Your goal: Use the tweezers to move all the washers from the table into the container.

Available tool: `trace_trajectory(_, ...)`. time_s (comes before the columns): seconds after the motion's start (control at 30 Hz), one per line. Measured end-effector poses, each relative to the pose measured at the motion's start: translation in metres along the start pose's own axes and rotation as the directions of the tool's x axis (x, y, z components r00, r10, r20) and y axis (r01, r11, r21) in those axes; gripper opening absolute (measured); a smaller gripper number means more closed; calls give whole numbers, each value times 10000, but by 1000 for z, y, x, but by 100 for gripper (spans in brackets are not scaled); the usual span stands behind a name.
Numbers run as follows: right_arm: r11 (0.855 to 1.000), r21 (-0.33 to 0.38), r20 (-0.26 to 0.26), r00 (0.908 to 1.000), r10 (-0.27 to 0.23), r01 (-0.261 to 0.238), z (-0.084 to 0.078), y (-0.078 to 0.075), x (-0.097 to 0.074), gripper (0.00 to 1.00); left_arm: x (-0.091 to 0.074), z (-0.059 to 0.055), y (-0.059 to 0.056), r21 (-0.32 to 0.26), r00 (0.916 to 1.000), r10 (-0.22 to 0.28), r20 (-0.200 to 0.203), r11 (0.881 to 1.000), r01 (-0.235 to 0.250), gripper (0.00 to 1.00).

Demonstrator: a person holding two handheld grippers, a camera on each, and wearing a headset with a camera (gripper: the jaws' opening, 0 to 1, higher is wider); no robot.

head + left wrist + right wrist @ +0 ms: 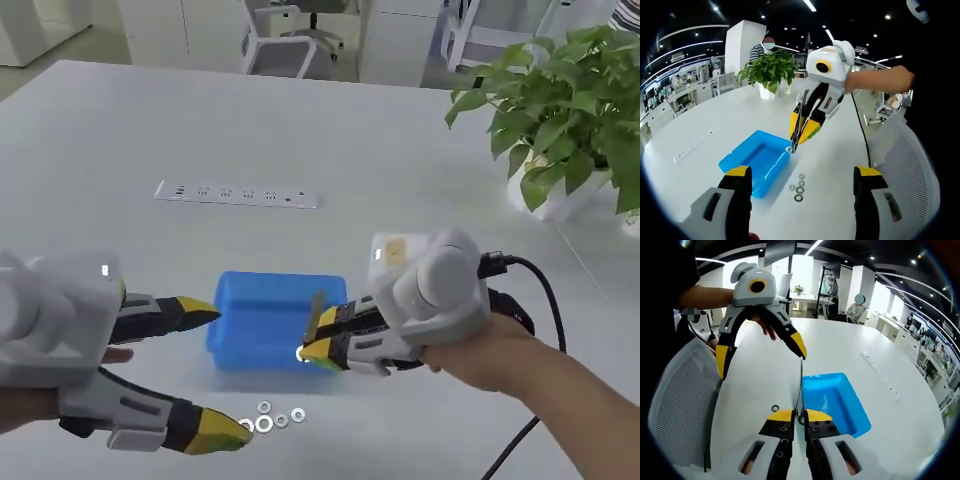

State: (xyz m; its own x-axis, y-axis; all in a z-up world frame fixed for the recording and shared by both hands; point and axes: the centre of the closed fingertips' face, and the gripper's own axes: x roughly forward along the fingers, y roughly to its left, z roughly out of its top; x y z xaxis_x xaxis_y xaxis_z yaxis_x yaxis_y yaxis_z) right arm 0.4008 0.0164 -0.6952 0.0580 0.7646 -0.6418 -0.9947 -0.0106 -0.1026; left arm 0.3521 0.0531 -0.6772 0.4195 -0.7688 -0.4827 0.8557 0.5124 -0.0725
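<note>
At the near edge of the white desk (300, 130), the right claw (318, 350) is closed on a pair of tweezers (794, 140). The tweezers' long axis runs in line with the jaws. In the right gripper view the tweezers (801, 385) project straight ahead of the claw (800, 416), prongs pointing away. In the left gripper view the prongs point down, ending at the rim of the blue container (757, 157), at its corner nearest the loose washers (799, 190). A small ring appears at the prong ends, too small to confirm as gripped.

The left claw (225, 372) is spread wide and holds nothing. Four washers (264, 422) lie clustered on the desk just in front of the container (265, 315), beside the left claw's lower jaw.

The rear of the tweezers is hidden between the right jaws. The container's inside is only partly visible, and its contents cannot be made out.
</note>
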Motion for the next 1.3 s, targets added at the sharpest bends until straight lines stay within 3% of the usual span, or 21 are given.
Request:
trace_trajectory(0.27,9990,-447,-143,9999,82,-88,-2,-17,5,8,-6,-3,4,-230,9993,338,167,9992,-334,98)
trace_trajectory(0.63,9982,-531,383,9988,298,-278,-2,-41,19,8,-9,-3,5,-375,9986,449,279,9983,-438,99)
trace_trajectory(0.97,9977,-520,270,9986,456,-441,-17,-55,34,8,-9,-6,11,-459,9983,518,254,9977,-506,99)
trace_trajectory(1.3,9965,-455,5,9976,699,-698,-34,-59,50,8,-8,-2,17,-445,9977,550,391,9976,-532,99)
